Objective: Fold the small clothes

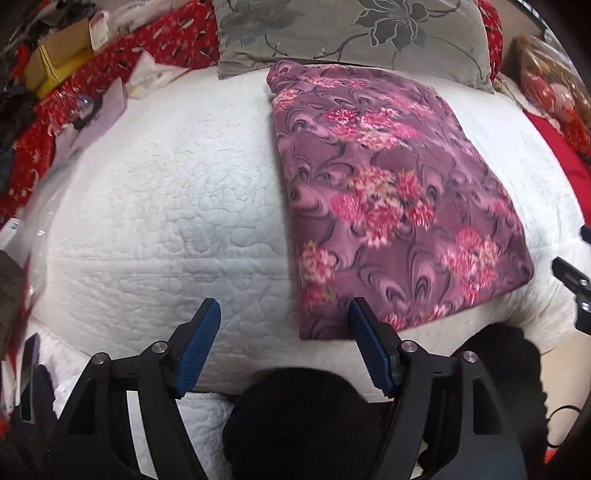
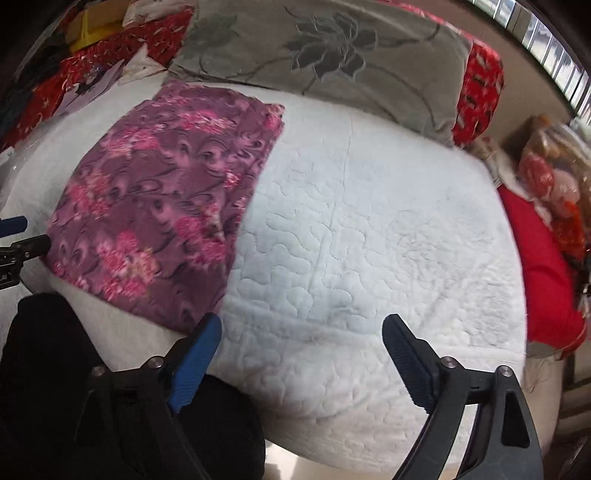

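A purple garment with pink flowers (image 1: 388, 195) lies folded into a long flat rectangle on the white quilt (image 1: 166, 206). It also shows in the right wrist view (image 2: 166, 199), at the left. My left gripper (image 1: 284, 314) is open and empty, just above the quilt's near edge, its right finger by the garment's near left corner. My right gripper (image 2: 301, 328) is open and empty, over bare quilt (image 2: 369, 240) right of the garment's near end.
A grey flowered pillow (image 1: 351, 29) lies behind the garment. Red patterned bedding with boxes and papers (image 1: 62, 66) lies at the far left. A red cloth (image 2: 539, 266) and bagged items lie at the right. Black cloth (image 1: 303, 417) is below the grippers.
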`<state>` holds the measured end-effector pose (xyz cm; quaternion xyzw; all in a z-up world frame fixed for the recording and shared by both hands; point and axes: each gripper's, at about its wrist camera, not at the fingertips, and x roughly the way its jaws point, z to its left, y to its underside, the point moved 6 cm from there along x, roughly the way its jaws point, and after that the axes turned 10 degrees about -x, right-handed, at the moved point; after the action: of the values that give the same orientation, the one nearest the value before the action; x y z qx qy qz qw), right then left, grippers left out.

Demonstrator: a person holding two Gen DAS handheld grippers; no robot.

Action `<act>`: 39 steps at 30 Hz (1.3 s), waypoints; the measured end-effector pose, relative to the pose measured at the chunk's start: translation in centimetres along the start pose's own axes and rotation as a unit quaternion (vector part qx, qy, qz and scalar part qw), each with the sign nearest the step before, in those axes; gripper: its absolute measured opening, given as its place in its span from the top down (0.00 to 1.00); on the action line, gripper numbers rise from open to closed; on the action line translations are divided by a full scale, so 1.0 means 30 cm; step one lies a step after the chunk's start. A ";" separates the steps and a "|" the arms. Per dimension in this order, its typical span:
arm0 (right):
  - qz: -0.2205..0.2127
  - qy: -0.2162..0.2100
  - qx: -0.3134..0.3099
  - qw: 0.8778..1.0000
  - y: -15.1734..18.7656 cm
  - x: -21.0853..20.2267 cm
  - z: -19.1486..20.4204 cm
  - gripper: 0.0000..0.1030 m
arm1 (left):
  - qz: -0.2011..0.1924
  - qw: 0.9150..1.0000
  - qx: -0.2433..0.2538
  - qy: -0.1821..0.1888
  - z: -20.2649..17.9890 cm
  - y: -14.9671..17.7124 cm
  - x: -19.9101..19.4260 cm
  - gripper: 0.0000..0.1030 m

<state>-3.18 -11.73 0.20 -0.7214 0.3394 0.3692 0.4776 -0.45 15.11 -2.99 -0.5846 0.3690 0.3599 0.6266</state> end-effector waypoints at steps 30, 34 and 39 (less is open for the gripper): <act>-0.093 0.020 0.041 0.995 -0.025 -0.162 0.033 0.02 | -0.024 1.000 0.010 0.010 -0.086 0.045 -0.102 0.30; -0.092 0.018 0.042 0.995 -0.027 -0.161 0.035 0.02 | -0.027 0.999 0.014 0.020 -0.099 0.047 -0.113 0.30; -0.090 0.013 0.049 0.995 -0.025 -0.158 0.029 0.02 | -0.033 0.999 0.021 0.034 -0.120 0.053 -0.133 0.30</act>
<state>-5.09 -10.03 4.36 -0.7295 0.2969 0.2982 0.5392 -3.87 11.52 -0.37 -0.5953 0.3783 0.3112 0.6369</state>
